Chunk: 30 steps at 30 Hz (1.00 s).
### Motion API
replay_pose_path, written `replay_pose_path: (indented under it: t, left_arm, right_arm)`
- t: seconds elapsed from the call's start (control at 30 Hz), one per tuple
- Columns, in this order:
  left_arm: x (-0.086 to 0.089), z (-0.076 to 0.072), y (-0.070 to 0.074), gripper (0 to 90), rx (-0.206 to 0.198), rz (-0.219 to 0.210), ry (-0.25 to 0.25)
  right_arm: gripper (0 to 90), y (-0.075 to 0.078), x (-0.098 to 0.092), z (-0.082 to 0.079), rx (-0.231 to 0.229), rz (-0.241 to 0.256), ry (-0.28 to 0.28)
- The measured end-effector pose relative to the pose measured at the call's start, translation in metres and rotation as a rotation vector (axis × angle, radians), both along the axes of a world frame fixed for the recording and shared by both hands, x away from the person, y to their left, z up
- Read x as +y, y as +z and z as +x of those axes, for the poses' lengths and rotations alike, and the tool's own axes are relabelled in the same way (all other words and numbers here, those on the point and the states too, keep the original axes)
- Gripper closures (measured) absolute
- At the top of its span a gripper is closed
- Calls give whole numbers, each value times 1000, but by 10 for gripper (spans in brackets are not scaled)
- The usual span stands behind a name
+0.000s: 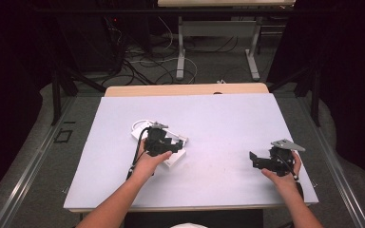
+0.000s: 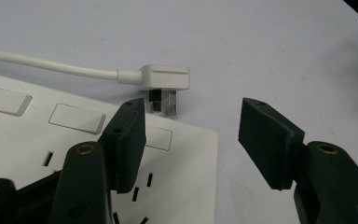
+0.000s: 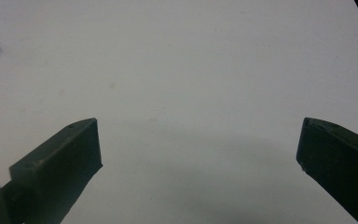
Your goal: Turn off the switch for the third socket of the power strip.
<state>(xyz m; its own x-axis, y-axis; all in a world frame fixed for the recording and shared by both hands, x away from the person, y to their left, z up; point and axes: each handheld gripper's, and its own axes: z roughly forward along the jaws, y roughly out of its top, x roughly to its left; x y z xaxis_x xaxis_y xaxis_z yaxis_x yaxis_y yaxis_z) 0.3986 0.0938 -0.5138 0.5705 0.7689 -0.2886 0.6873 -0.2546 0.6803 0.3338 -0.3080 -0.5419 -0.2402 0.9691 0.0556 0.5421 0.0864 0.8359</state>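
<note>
Two black fingers of the left gripper point(image 2: 193, 144) rise from the bottom of the frame, spread apart with nothing between them. The left finger point(image 2: 126, 140) overlaps a white power strip point(image 2: 186, 154) filling the lower left, showing switches and socket slots. Just above the strip's edge, at upper centre, lies a white plug point(image 2: 165, 79), prongs pointing down, its cable point(image 2: 51, 63) running to the left edge. Pale bench point(image 2: 270, 46) surrounds everything.
</note>
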Motion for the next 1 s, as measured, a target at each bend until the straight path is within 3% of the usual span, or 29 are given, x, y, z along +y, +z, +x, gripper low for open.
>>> replay_pose_path:
  t: [0.23, 0.33, 0.73, 0.9, 1.0]
  left_arm:
    - [6, -3, 6, 363, -1, 7, 17]
    - [8, -5, 8, 354, -11, -10, 25]
    - [17, -12, 22, 353, -13, -29, -10]
    - [23, -18, 26, 356, -10, -42, 7]
    - [27, -21, 29, 312, -17, -54, 24]
  right_arm:
    - [0, 0, 0, 0, 1, 0, 0]
    - [0, 0, 1, 0, 5, 6, -5]
    - [0, -1, 1, 0, -2, 3, -8]
    - [0, 0, 1, -1, 4, 1, -1]
    - [0, 0, 1, -1, 5, 3, -1]
